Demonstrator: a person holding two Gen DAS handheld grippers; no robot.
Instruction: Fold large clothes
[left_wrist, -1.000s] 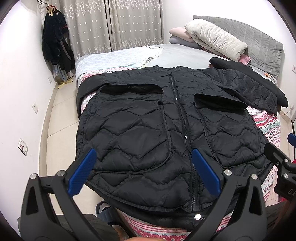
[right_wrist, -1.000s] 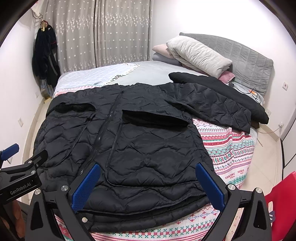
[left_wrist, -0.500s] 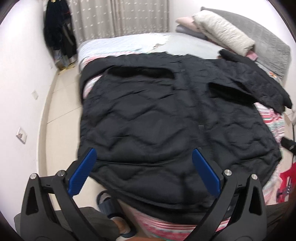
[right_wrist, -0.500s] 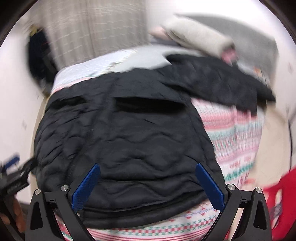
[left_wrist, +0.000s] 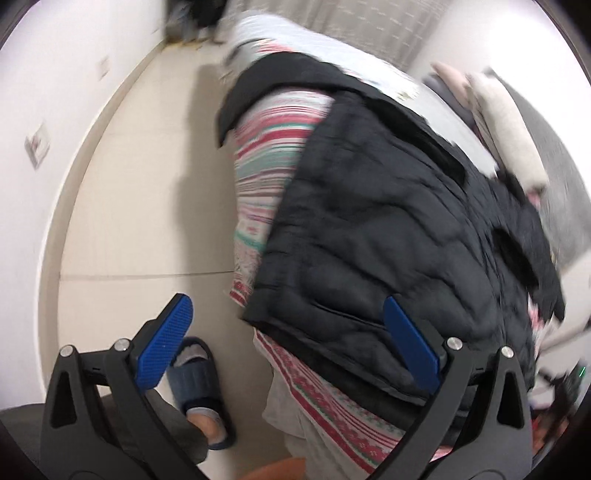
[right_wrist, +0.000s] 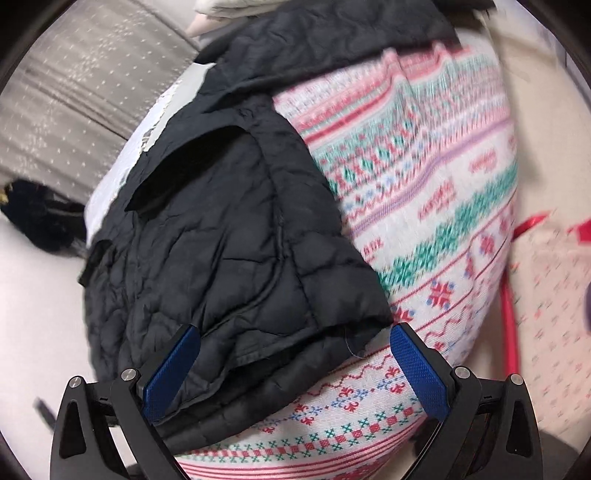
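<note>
A large black quilted jacket (left_wrist: 388, 229) lies spread on the bed, its hem hanging over the near edge. My left gripper (left_wrist: 291, 339) is open and empty, just off the jacket's lower left hem corner. My right gripper (right_wrist: 295, 365) is open and empty, its jaws standing either side of the jacket's (right_wrist: 221, 258) lower right hem corner without closing on it. One sleeve (right_wrist: 332, 40) lies spread toward the far side.
The bed carries a pink, white and green patterned blanket (right_wrist: 424, 192). Pillows (left_wrist: 506, 122) lie at the head. A slippered foot (left_wrist: 199, 380) stands on the tiled floor (left_wrist: 147, 206) by the bed. Something red (right_wrist: 517, 295) is at the right.
Both grippers have dropped and swung outward from the middle of the hem: the left toward the left hem corner, the right toward the right hem corner. Both stay open.
</note>
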